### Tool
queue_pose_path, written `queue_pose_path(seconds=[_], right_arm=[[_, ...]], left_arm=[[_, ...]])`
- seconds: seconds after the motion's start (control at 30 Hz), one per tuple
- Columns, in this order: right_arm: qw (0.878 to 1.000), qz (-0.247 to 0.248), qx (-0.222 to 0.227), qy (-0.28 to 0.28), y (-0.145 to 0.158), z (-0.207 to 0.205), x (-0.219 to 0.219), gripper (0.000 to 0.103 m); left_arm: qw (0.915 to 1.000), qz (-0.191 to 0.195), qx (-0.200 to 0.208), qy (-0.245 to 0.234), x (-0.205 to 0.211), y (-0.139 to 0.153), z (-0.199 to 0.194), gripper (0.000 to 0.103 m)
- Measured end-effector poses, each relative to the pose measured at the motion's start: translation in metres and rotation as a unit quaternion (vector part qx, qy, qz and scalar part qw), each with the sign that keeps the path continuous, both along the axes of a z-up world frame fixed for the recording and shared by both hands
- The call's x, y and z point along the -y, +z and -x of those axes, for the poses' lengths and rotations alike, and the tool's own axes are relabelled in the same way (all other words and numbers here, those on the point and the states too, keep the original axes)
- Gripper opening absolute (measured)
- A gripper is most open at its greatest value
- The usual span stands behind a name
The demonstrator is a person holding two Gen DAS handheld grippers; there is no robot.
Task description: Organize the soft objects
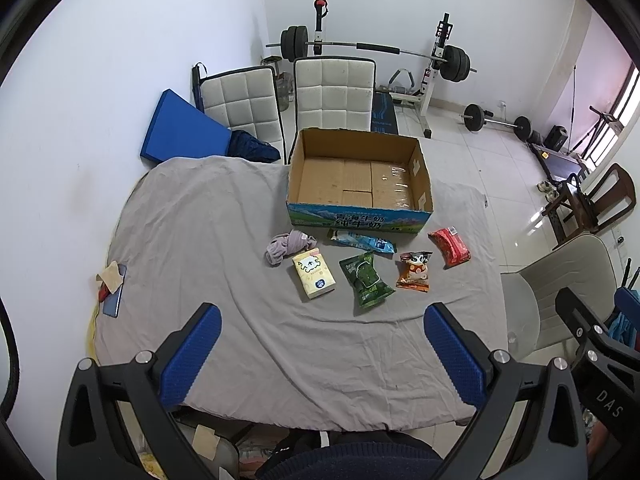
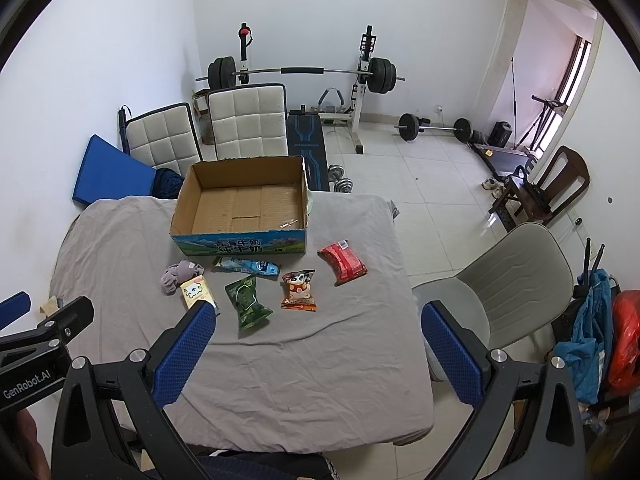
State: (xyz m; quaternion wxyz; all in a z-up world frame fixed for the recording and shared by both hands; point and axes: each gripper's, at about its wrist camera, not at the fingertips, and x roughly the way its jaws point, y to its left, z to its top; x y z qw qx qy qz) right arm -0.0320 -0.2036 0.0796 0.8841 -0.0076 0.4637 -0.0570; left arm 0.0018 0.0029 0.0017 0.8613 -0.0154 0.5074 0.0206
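Observation:
An open cardboard box (image 1: 360,176) (image 2: 240,204) stands empty at the far side of the grey-covered table (image 1: 200,240) (image 2: 320,360). In front of it lie a purple cloth bundle (image 1: 286,246) (image 2: 178,274), a yellow tissue pack (image 1: 314,274) (image 2: 196,290), a green snack bag (image 1: 365,280) (image 2: 246,300), a blue packet (image 1: 360,241) (image 2: 248,266), an orange snack bag (image 1: 414,272) (image 2: 299,292) and a red pack (image 1: 450,246) (image 2: 342,262). My left gripper (image 1: 322,332) and right gripper (image 2: 316,330) are open and empty, above the table's near side.
A phone and a paper scrap (image 1: 112,284) lie at the table's left edge. Two white chairs (image 1: 288,100) stand behind the table and a beige chair (image 2: 508,284) to its right. A barbell rack (image 2: 304,76) stands against the far wall.

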Motion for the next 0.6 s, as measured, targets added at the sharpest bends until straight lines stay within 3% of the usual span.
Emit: queue_pose_path(seconds=[0.6], right_arm=[[1.000, -0.002, 0.000, -0.001, -0.0052, 0.0003, -0.0081, 0.103]], left_arm=[[1.0000, 0.003, -0.003, 0.003, -0.0080, -0.0030, 0.0021, 0.103]])
